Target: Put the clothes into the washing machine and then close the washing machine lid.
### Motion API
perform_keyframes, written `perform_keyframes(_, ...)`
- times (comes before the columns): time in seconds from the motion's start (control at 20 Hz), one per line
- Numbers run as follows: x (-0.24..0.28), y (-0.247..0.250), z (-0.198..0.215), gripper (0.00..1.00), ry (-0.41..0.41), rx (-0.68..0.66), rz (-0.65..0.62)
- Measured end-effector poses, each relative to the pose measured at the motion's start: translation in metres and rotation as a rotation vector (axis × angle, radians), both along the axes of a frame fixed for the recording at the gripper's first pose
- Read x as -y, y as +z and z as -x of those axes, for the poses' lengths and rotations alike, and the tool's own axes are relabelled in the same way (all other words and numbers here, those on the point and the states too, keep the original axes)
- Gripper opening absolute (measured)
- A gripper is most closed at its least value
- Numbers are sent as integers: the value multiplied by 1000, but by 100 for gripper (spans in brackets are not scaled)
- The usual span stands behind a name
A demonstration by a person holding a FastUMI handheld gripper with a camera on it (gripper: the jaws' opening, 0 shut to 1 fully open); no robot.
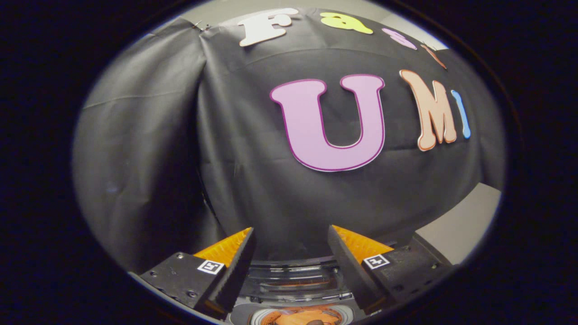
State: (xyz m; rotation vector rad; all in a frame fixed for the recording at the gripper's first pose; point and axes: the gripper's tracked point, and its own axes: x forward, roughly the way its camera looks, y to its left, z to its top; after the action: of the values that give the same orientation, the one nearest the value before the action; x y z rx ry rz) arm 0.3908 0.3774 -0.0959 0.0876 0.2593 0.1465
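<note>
1. Closest in, the gripper [291, 253] has its fingers spread wide with nothing between them, so it's holding zip.
2. Right below and between the fingers is the washing machine [293, 307]. You can see a round opening with something orange [300, 318] bunched inside, looks like the clothes, soft and crumpled. I can't tell if it's all the way in.
3. Just ahead of the fingertips sits the lid [293, 280], a clear curved plastic piece with glossy ribs, apparently standing open.
4. Risk, I reckon: smooth hard plastic is slippery, so a grip on the rim could slide off and the lid slam down. Any fabric over the edge would also stop it closing.
5. Behind it all hangs the booth wall [149, 135], matte black cloth with soft folds.
</note>
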Motion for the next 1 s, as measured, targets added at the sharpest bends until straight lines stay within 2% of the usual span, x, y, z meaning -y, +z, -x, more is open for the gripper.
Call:
perform_keyframes(0.2,-9,-31,-19,97,22,-45,90)
perform_keyframes(0.45,-1,-54,-26,97,0,-56,199)
perform_keyframes(0.6,0,-57,-28,95,-7,-64,76)
perform_keyframes(0.7,6,-58,-29,94,14,-70,126)
perform_keyframes(0.8,1,-59,-28,97,-4,-68,105)
perform_keyframes(1.0,3,-56,-27,97,-15,-44,118)
